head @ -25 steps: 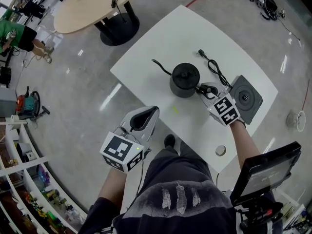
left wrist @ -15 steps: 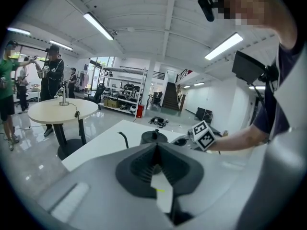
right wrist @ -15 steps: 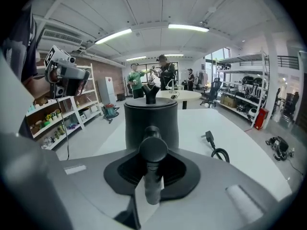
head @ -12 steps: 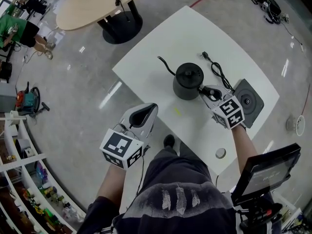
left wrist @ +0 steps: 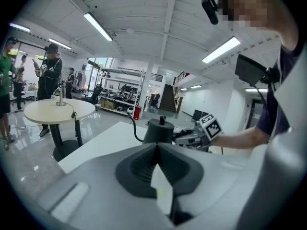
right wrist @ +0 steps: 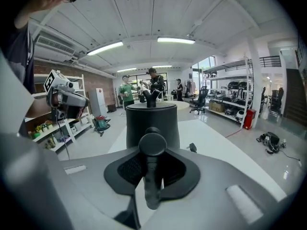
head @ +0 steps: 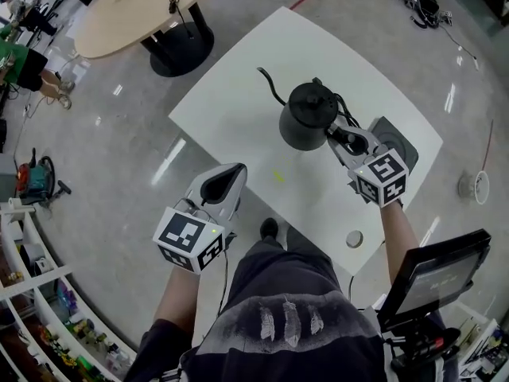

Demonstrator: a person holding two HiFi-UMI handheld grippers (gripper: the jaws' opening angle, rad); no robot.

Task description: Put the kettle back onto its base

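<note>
The black gooseneck kettle [head: 308, 116] hangs just above the white table [head: 238, 110], its thin spout pointing far left. My right gripper [head: 343, 138] is shut on the kettle's handle [right wrist: 152, 176], which runs between the jaws in the right gripper view, with the kettle body [right wrist: 152, 123] right in front. The dark square base [head: 398, 143] lies on the table to the right, partly hidden behind that gripper. My left gripper [head: 221, 185] hovers off the table's near edge with its jaws shut on nothing. From the left gripper view the kettle [left wrist: 159, 131] and the right gripper [left wrist: 192, 139] show ahead.
The base's black power cord [head: 343, 102] trails behind the kettle. A roll of tape [head: 355, 239] lies near the table's front right corner. A round wooden table [head: 135, 10] stands far left, a monitor [head: 433, 273] at the right. People stand in the background.
The right gripper has risen with the kettle, lifting it off the table and rolling a little. The left gripper has stayed in place.
</note>
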